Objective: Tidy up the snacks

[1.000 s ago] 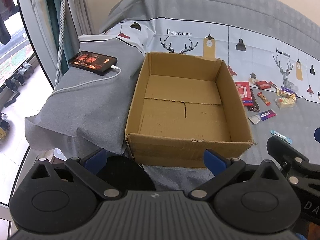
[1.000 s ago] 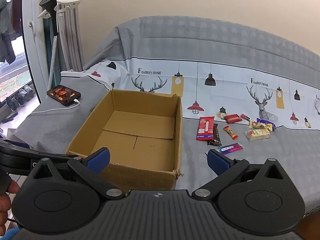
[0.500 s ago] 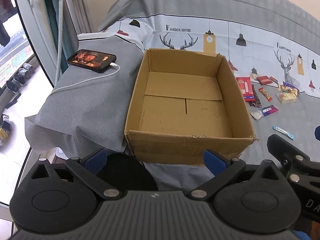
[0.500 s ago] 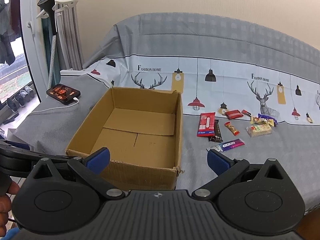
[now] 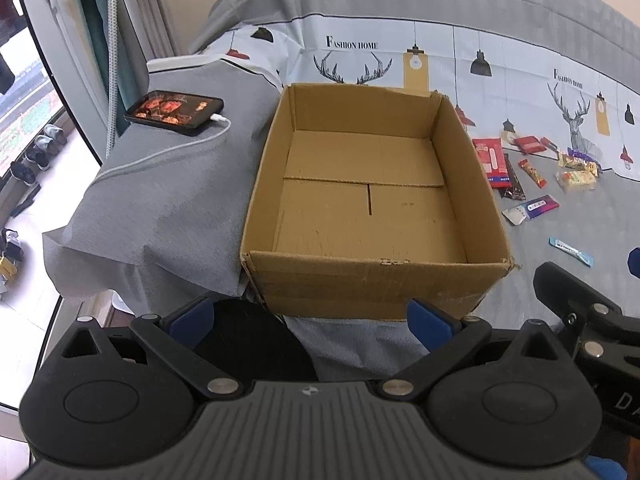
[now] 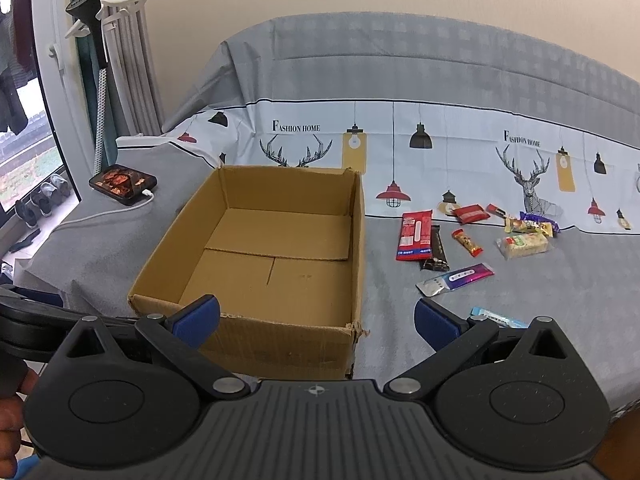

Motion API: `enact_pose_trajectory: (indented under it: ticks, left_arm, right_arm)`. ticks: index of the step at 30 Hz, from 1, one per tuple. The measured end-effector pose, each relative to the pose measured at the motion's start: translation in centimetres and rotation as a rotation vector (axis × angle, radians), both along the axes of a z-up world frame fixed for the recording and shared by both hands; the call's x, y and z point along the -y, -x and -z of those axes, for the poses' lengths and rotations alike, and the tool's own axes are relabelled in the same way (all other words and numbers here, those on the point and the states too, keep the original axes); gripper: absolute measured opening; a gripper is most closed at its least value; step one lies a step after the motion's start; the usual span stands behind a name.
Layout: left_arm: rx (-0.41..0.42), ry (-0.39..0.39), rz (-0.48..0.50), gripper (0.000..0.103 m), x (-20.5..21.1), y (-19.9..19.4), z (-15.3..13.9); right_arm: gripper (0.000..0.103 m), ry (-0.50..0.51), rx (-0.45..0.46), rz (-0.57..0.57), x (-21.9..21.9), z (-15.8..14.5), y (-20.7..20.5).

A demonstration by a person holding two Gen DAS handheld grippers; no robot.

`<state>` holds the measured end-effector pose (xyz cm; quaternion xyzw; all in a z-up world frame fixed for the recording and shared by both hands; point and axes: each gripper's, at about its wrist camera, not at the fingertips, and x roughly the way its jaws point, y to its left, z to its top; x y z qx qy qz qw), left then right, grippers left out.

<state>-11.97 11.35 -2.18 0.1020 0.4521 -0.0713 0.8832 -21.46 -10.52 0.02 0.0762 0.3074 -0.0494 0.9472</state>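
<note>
Both grippers are spread wide with nothing between the pads. The left gripper (image 5: pixel 310 318) sits low at the near edge of the grey cloth-covered surface (image 5: pixel 160 216), and the open cardboard box (image 5: pixel 372 208) is straight ahead of it, nothing inside, flaps folded flat on the bottom. The right gripper (image 6: pixel 318 318) has the same box (image 6: pixel 264 264) ahead and a bit to its left, and all the snacks are out ahead to its right, lying loose on the cloth, none in the box. Closest to it is a light blue packet (image 6: pixel 498 318), just past its right finger. Further out there's a white and purple packet (image 6: pixel 456 278), then a long red pack (image 6: pixel 414 235) with a dark brown bar (image 6: pixel 435 249) touching its side, both just beside the box's right wall. Beyond those are a small red and yellow stick (image 6: pixel 467 242), a clear-wrapped pale bar (image 6: pixel 525 245), a red pouch (image 6: pixel 471 213) and a purple and yellow wrapper (image 6: pixel 534 222) right up by the printed white band. Off to the far left of the left gripper a phone (image 5: pixel 174 112) with its screen lit is plugged into a white cable (image 5: pixel 168 152). From the left wrist view you can see the right gripper's black frame poking in at the lower right, and a bit of a hand (image 6: pixel 10 436) shows at the left edge of the right wrist view.
</note>
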Motion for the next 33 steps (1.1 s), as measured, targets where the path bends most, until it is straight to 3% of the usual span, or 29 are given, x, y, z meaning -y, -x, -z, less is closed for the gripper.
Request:
enact_pose_trajectory:
  ticks: [6, 12, 18, 20, 25, 28, 31, 33]
  left_arm:
    - [-0.056, 0.032, -0.012, 0.103, 0.3, -0.8, 0.6]
    - [-0.069, -0.02, 0.017, 0.103, 2.8, -2.2, 0.8]
    - [-0.092, -0.039, 0.054, 0.103, 6.7, -4.4, 0.6]
    - [-0.09, -0.043, 0.064, 0.103, 8.3, -5.4, 0.3]
    - [-0.094, -0.047, 0.132, 0.103, 14.6, -8.9, -0.3]
    - [-0.098, -0.043, 0.196, 0.103, 19.7, -11.8, -0.2]
    - [-0.083, -0.063, 0.292, 0.103, 26.3, -15.5, 1.2]
    - [-0.118, -0.073, 0.34, 0.103, 30.6, -18.3, 3.0]
  right_arm:
    - [0.103, -0.025, 0.018, 0.029, 2.2, 0.5, -0.3]
    - [0.103, 0.014, 0.029, 0.185, 9.3, 1.9, -0.7]
    - [0.103, 0.057, -0.103, 0.297, 18.8, 5.9, -2.6]
    - [0.103, 0.028, -0.149, 0.32, 21.9, 7.6, -3.5]
    - [0.103, -0.143, -0.198, 0.432, 28.7, 11.1, -5.7]
    - [0.103, -0.212, -0.184, 0.498, 32.4, 12.2, -7.3]
    - [0.103, -0.252, -0.165, 0.552, 36.1, 13.0, -9.3]
    - [0.103, -0.254, -0.156, 0.577, 38.2, 13.7, -11.1]
